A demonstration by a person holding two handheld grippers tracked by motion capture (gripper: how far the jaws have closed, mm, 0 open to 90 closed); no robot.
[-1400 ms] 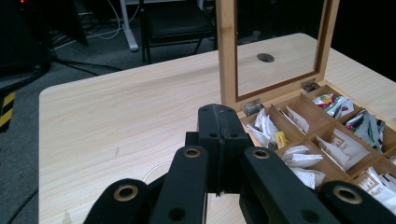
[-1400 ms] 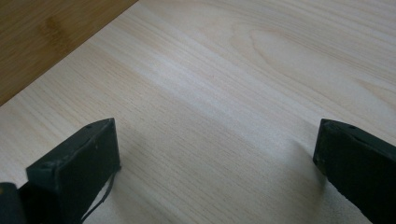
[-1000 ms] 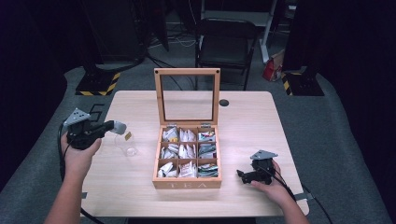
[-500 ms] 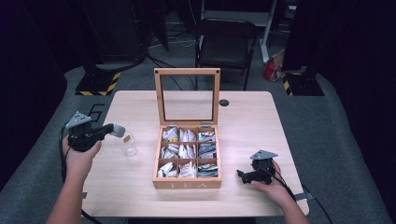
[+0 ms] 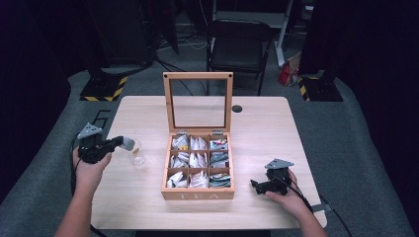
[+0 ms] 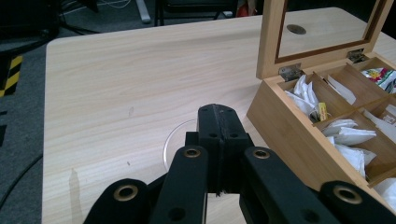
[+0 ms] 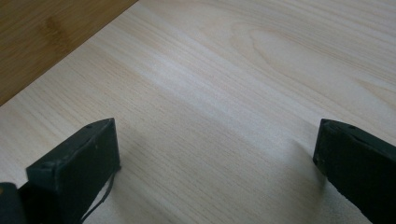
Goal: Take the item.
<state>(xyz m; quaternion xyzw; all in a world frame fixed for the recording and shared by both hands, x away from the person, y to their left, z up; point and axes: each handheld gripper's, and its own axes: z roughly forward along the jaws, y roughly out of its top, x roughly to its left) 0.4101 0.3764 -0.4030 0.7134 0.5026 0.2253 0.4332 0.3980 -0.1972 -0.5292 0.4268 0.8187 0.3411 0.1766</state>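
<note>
clear glass [image 5: 136, 153] sat left of centre on the wooden table [image 5: 257, 118], just beside my left gripper [image 5: 127, 143], whose jaws were pressed together over its rim. my right gripper [image 5: 255, 186] lay gaping at lower right, beside the tea box [image 5: 197, 193].

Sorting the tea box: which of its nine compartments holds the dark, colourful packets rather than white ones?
The three compartments of the tea box's right-hand column hold dark, colourful packets; the other six hold white sachets.

One wooden tea box [image 5: 198, 193], nine compartments; one glass cup [image 5: 136, 152]; two claws; one chair [image 5: 239, 47].
</note>
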